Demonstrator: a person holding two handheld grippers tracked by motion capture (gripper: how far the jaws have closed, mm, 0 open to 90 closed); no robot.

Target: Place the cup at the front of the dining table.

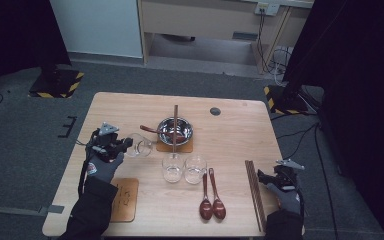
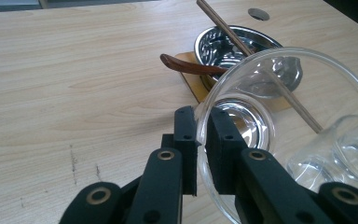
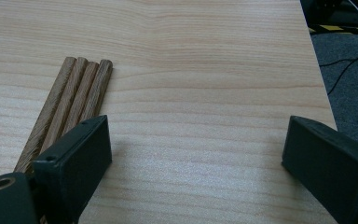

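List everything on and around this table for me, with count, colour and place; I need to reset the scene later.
glass: one, clear, tilted, rim pinched in the left tool
glasses: two, clear, upright at table centre
bowl: one, steel, on a brown mat
chopstick: one, brown, lying across the bowl
spoon: one, reddish brown, leaning on the bowl's left rim
spoons: two, reddish brown, near front edge
chopsticks: four, brown, side by side at the right
board: one, brown, front left
table: one, light wood
left tool: black, shut on the glass
right tool: black, open, beside the chopsticks
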